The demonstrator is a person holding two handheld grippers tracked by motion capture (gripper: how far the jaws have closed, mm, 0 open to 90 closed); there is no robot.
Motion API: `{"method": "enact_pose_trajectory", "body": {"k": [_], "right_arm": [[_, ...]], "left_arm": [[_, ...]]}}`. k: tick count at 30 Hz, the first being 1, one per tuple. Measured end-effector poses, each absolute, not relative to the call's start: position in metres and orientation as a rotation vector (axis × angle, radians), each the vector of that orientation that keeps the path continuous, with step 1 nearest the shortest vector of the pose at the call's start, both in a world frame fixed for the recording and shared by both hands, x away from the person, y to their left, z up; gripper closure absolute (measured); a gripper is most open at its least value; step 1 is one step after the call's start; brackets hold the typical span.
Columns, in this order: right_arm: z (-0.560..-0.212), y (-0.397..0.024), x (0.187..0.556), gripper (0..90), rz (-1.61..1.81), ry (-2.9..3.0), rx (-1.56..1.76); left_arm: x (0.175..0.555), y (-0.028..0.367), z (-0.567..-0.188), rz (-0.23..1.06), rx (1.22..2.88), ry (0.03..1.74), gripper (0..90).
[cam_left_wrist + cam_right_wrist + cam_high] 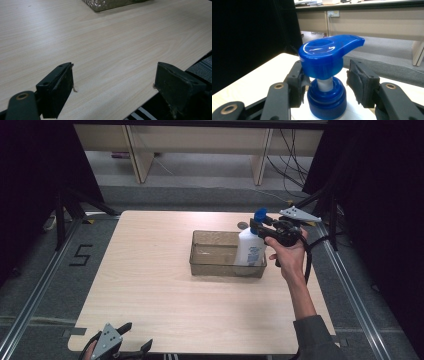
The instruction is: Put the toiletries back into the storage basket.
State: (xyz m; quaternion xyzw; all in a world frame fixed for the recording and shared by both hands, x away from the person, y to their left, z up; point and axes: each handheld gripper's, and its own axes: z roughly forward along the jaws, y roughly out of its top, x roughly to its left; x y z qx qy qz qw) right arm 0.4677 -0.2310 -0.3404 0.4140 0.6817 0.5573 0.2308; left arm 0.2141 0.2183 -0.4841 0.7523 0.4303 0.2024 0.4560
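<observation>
A white pump bottle (250, 249) with a blue pump head (329, 53) stands upright in the right end of a clear plastic bin (215, 267) on the wooden table. My right gripper (257, 226) is level with the bottle's top, its jaws on either side of the pump neck (325, 85). The right pad (359, 82) stands clear of the pump and the left pad (299, 82) lies close against it. My left gripper (136, 336) rests at the table's near left edge, open with nothing between its pads (60, 90).
The table (150, 280) is bare around the bin. A small grey round object (242, 225) lies just behind the bin. Wooden furniture legs and cables stand beyond the far edge, and dark curtains flank both sides.
</observation>
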Motion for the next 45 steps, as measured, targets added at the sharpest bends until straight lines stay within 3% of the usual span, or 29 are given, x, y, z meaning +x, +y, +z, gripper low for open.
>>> {"method": "enact_pose_trajectory", "body": {"k": [8, 12, 14, 19, 45], "right_arm": [[-0.341, -0.228, 0.467, 50.5, 1.511, 1.878, 1.140], [-0.340, -0.227, 0.465, 43.0, 1.525, 1.871, 1.155], [-0.339, -0.227, 0.463, 35.0, 1.525, 1.866, 1.172], [-0.338, -0.228, 0.456, 31.0, 1.505, 1.857, 1.200], [-0.353, -0.242, 0.415, 30.8, 1.466, 1.848, 1.163]], "left_arm": [[0.214, 0.218, -0.484, 0.499, 1.853, 1.069, 14.8], [0.214, 0.218, -0.485, 0.492, 1.843, 1.056, 14.8], [0.214, 0.218, -0.485, 0.492, 1.847, 1.056, 14.9], [0.215, 0.218, -0.485, 0.496, 1.849, 1.056, 14.9], [0.214, 0.218, -0.484, 0.510, 1.843, 1.059, 14.8]]}}
